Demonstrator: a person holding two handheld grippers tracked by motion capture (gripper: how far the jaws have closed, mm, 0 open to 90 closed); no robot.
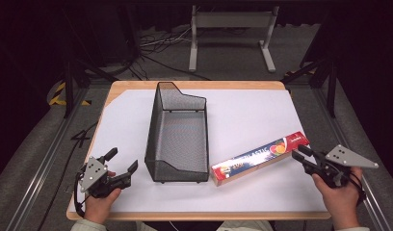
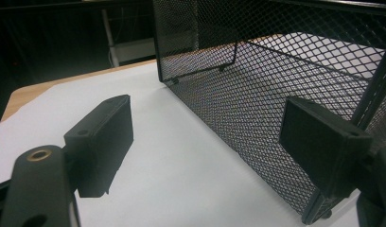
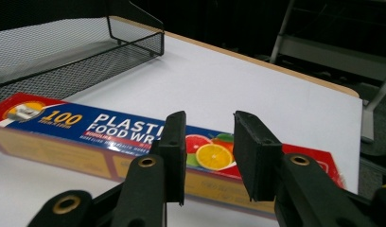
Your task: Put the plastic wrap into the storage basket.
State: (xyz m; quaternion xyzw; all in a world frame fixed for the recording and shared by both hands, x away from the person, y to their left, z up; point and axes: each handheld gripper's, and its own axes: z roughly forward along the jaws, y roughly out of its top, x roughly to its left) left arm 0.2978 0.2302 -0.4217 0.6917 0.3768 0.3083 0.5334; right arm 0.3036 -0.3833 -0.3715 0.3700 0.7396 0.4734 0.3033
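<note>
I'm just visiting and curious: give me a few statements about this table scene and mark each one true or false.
1. The plastic food wrap box lies inside the mesh basket. False: it lies on the white sheet beside the basket.
2. The basket is empty. True.
3. The right gripper has its jaws parted, pointing at the box's end with the fruit picture. True.
4. The left gripper is clamped on the basket's wall. False: its jaws stand wide apart, with one near the basket's corner.
5. The box stands upright on end. False: it lies flat.
</note>
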